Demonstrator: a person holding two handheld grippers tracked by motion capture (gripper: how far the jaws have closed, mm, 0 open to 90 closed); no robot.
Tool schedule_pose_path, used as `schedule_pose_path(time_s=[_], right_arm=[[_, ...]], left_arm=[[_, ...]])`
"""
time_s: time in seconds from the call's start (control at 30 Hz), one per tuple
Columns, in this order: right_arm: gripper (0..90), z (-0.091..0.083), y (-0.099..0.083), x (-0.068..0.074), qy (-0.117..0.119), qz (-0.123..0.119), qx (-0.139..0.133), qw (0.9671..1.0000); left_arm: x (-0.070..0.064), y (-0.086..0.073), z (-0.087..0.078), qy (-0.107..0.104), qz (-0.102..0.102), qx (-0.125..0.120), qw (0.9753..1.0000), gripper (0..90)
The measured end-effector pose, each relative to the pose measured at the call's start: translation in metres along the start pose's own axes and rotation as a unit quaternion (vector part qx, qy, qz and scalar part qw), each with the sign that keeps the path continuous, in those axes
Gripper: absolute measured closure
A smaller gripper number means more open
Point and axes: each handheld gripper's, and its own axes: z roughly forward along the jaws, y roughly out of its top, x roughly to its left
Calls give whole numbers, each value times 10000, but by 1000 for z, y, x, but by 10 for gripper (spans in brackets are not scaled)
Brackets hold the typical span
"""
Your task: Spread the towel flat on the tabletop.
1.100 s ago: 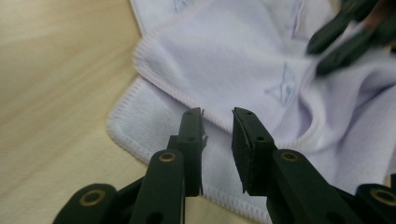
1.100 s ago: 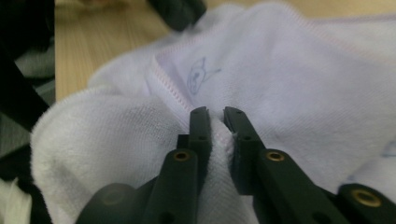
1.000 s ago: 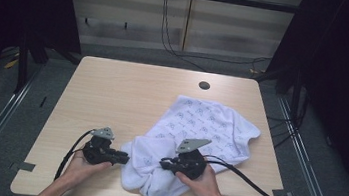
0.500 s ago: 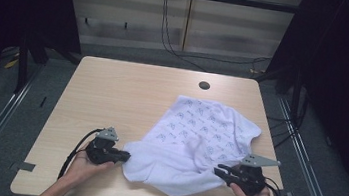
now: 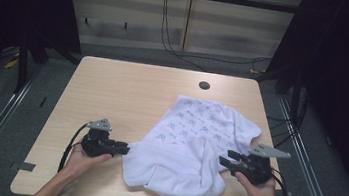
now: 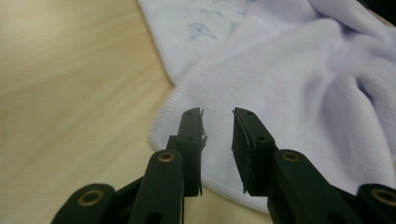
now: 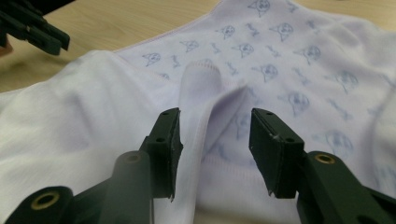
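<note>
Both claws parted, gripping nothing: left claw (image 5: 125, 149) at near-left hem of white garment (image 5: 191, 150), right claw (image 5: 224, 162) astride raised fold, prob. lined up for flattening on bench (image 5: 128, 92).

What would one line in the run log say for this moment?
left gripper: open, at garment's left edge | right gripper: open, at its right side | white printed garment: crumpled on table, unheld

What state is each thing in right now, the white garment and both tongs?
White garment: rumpled and partly folded over itself on the table, printed side showing at the far part.
Left tongs: open, at the garment's edge, gripping nothing.
Right tongs: open, a fold of cloth between the jaws.
</note>
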Motion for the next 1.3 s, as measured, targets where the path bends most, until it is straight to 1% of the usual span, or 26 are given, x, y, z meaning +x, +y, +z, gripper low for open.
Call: schedule_pose_path(time_s=[0.03,0.1,0.13,0.17,0.3,0.4,0.47,0.53,0.57,0.6,0.63,0.67,0.73,0.77,0.8,0.83,0.9,0.97,1.0,1.03,1.07,1.13,1.17,1.2,1.23,1.3], right_arm=[[543,10,7,-1,-34,-102,52,9999],[576,35,20,-7,32,-63,124,9999],[578,43,23,-9,20,-56,157,9999],[590,57,28,-15,9,-65,271,9996],[613,94,32,-31,26,79,517,9986],[591,108,27,-35,179,180,650,9976],[579,113,23,-33,194,152,821,9963],[587,116,20,-30,199,68,876,9959],[615,116,20,-29,196,45,885,9959],[657,115,20,-28,215,55,903,9957],[709,115,19,-28,268,28,907,9955],[781,114,19,-26,317,28,956,9949],[871,110,20,-25,346,12,927,9951],[875,107,22,-25,378,62,841,9957],[876,102,25,-25,405,93,727,9965],[877,94,29,-24,385,127,573,9975],[877,80,35,-26,389,168,274,9987],[879,61,41,-29,291,197,-55,9994],[879,51,44,-32,255,231,-228,9991],[880,40,46,-34,205,257,-363,9988],[880,30,48,-36,142,259,-491,9984],[881,9,51,-40,7,292,-697,9971],[881,-1,51,-43,22,319,-816,9961],[881,-10,49,-43,8,355,-876,9955],[881,-16,46,-43,-36,316,-848,9959],[881,-19,35,-39,-46,287,-609,9977]], left_arm=[[6,2,-2,50,-101,-123,9999,686],[14,2,-2,85,-216,-241,9994,653],[19,1,0,64,-344,-226,9991,643],[21,0,1,36,-375,-174,9991,628],[27,-5,9,16,-448,34,9990,590],[26,-7,15,-76,-406,202,9989,546],[23,-7,19,-83,-326,163,9993,535],[18,-4,23,-85,-350,156,9992,511],[13,-3,26,-105,-257,247,9993,520],[7,-2,28,-43,-33,331,9994,530],[0,-2,31,-54,120,434,9990,553],[-3,-2,32,-152,174,486,9985,634],[-10,-2,34,-153,401,649,9970,813],[-12,-2,33,-212,394,636,9970,844],[-11,-1,30,-156,401,549,9976,852],[-10,0,27,-171,345,469,9982,854],[-4,4,14,-229,134,85,9996,856],[-1,10,-1,-96,122,-214,9997,856],[0,14,-8,-94,117,-380,9992,857],[0,19,-15,-77,78,-588,9982,858],[-1,24,-21,-59,95,-695,9975,858],[-5,33,-31,37,162,-1026,9946,858],[-6,37,-34,-26,162,-1173,9930,857],[-8,40,-32,-125,162,-1209,9924,856],[-9,43,-27,-154,194,-1114,9935,856],[-12,45,-7,-247,272,-783,9963,856]])
